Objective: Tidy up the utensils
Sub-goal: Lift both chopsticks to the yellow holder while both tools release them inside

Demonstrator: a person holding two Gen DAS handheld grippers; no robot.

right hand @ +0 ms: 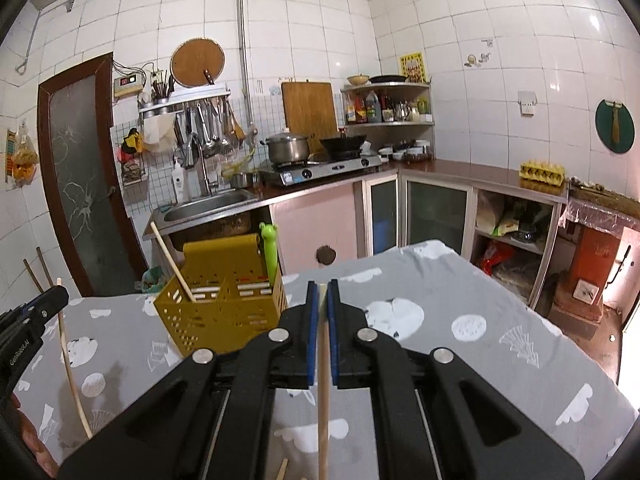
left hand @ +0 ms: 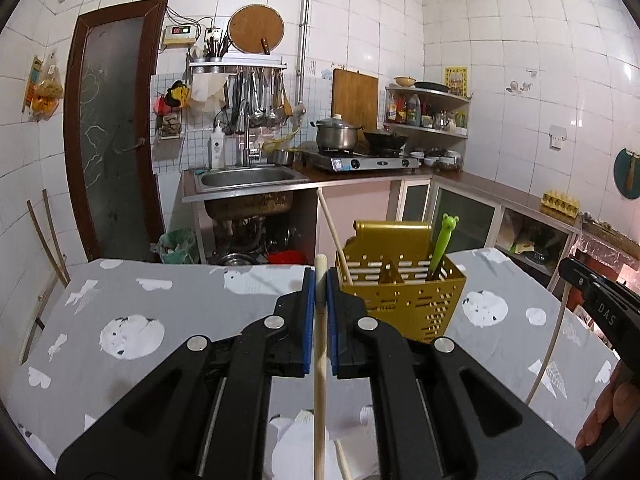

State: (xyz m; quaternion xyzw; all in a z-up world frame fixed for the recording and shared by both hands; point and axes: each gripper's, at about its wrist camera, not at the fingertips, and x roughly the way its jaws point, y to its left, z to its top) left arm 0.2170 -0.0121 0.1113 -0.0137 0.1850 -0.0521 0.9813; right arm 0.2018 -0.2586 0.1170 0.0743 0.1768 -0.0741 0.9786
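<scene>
A: Left gripper [left hand: 321, 280]?
B: Clamped on a chopstick [left hand: 320, 360], above the grey cloth [left hand: 160, 312].
A: Right gripper [right hand: 323, 294]?
B: Same, pinching its own stick [right hand: 323, 400].
A: Holder [left hand: 404, 292]?
B: Yellow, upright on the cloth, just beyond the left gripper; one chopstick [left hand: 334, 236] and a green frog utensil [left hand: 442, 240] stand inside.

right gripper [right hand: 323, 292] pinches a chopstick [right hand: 323, 380] beside the yellow utensil caddy [right hand: 224, 300].

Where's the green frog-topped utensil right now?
The green frog-topped utensil stands in the right compartment of the yellow utensil holder on the grey tablecloth, just ahead and right of the left tool; a chopstick leans in the holder's left compartment.
</scene>
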